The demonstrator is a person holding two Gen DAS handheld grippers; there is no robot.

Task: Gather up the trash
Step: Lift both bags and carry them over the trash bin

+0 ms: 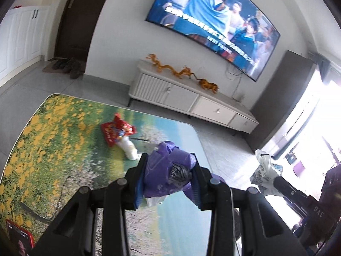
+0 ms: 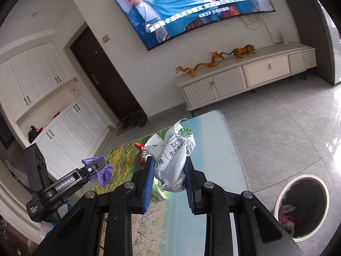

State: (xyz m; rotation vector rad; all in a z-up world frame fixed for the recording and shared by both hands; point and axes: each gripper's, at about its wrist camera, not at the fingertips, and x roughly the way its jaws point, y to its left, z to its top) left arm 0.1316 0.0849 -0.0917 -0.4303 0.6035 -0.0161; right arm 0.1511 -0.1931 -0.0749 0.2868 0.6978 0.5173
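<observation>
My left gripper (image 1: 169, 171) is shut on a crumpled purple wrapper (image 1: 168, 166) and holds it above the table (image 1: 53, 149). My right gripper (image 2: 169, 166) is shut on a crumpled white milk bag (image 2: 174, 155) with green print, also above the table. A red snack packet (image 1: 117, 131) and a white crumpled tissue (image 1: 130, 149) lie on the table beyond the left gripper. The left gripper with the purple wrapper also shows in the right wrist view (image 2: 100, 170). The white bag shows at the right of the left wrist view (image 1: 264, 170).
A round white trash bin (image 2: 302, 207) with a dark liner and some trash inside stands on the floor right of the table. A red phone (image 1: 20, 236) lies at the table's near left. A white TV cabinet (image 2: 245, 79) stands under the wall TV.
</observation>
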